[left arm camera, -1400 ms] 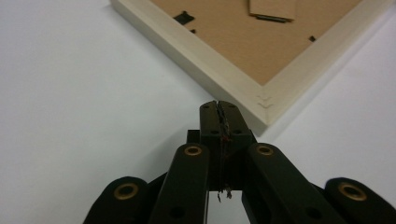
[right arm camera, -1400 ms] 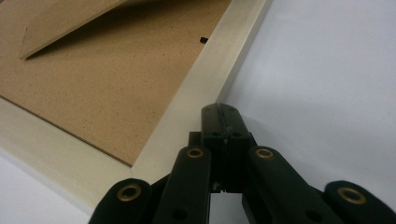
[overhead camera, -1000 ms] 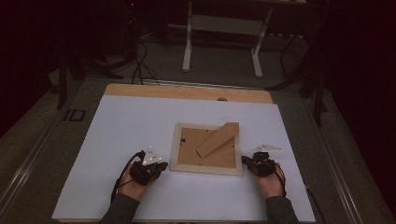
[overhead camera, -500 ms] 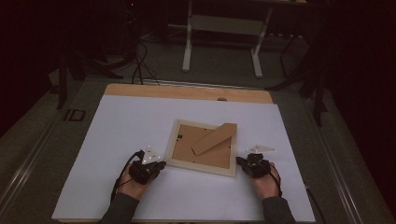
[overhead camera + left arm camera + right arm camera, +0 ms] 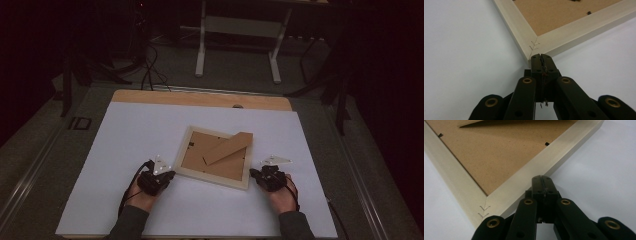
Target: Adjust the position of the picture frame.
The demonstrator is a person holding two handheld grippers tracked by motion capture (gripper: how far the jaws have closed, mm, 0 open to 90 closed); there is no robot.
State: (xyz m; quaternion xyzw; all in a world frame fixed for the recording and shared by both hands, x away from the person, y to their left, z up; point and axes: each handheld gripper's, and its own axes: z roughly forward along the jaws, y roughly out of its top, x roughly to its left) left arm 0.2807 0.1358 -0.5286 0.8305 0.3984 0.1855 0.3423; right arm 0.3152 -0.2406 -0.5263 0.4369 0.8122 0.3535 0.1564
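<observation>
Pale wooden picture frame (image 5: 216, 157), lying back side up with its brown fibreboard backing and folding cardboard stand (image 5: 227, 148) uppermost, sits a little skewed on the white worktop (image 5: 125, 140), nearer the front edge than the back and roughly midway between the left and right edges. Left gripper (image 5: 167, 176) has its jaws pressed together with nothing between them; in the left gripper view the closed tip (image 5: 541, 57) sits at the frame's near-left corner (image 5: 532, 46), right at the stapled mitre joint, touching or all but touching — contact cannot be confirmed from this angle. Right gripper (image 5: 256, 175) likewise closed and empty; in the right gripper view its tip (image 5: 541, 178) butts against the outer face of the frame's right rail (image 5: 544, 161), just along from the near-right corner. Step in hand, as judged: nudging or squaring the frame on the worktop with closed tips from both sides, not a grasp. Next move calls for balanced, gentle pushes; the left tip at a corner point could slip off and spin the frame. If a lift is intended, the jaws must first open and straddle a rail.
</observation>
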